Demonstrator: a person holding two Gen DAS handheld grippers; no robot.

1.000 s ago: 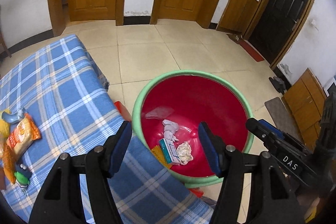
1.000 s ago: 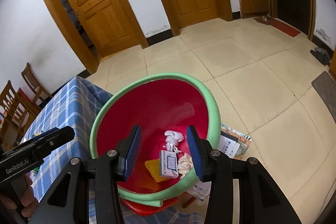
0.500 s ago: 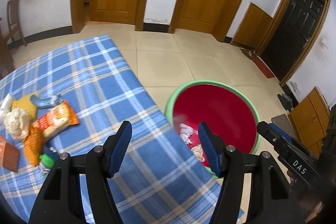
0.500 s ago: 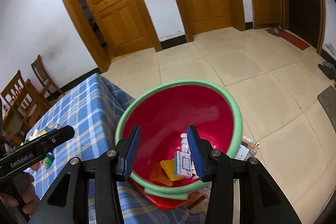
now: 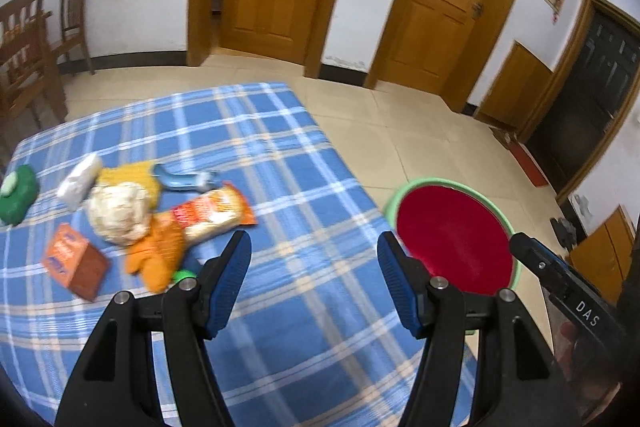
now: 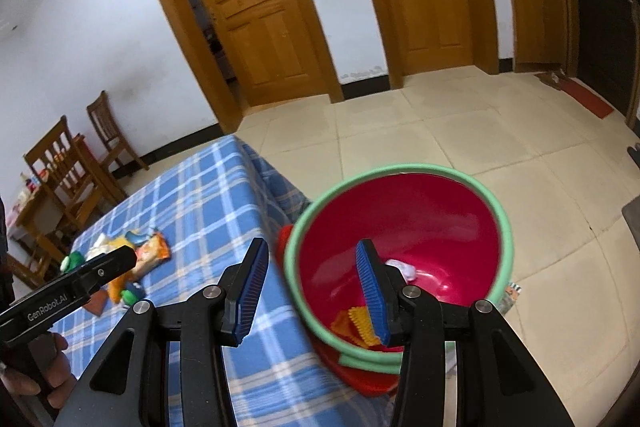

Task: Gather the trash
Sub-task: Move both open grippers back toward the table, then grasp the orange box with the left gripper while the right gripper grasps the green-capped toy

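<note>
Trash lies in a loose cluster on the left part of the blue plaid tablecloth (image 5: pixel 280 163) that covers our table: an orange snack wrapper (image 5: pixel 214 213), a crumpled white paper wad (image 5: pixel 118 213), a small orange-and-brown carton (image 5: pixel 74 261), a green lidded pouch (image 5: pixel 18 193), a white packet (image 5: pixel 80 175), a blue plastic piece (image 5: pixel 184 179) and some orange-yellow scraps (image 5: pixel 158 257). We hold our left gripper (image 5: pixel 314 259) above the near middle of the cloth, its blue-padded jaws spread wide with nothing between them, and the pile sits just left of the left jaw. Our right gripper (image 6: pixel 310 273) hovers over the table's right edge, jaws spread with nothing pinched. To the right of the table, on the tiled floor (image 6: pixel 460 131), stands the round red plastic basin with a green rim (image 6: pixel 400 211), and we see a white crumpled tissue (image 6: pixel 402 267) and a yellow ridged scrap (image 6: pixel 360 323) already lying in its bottom. Wooden chairs (image 6: pixel 60 163) stand far left by the wall.
</note>
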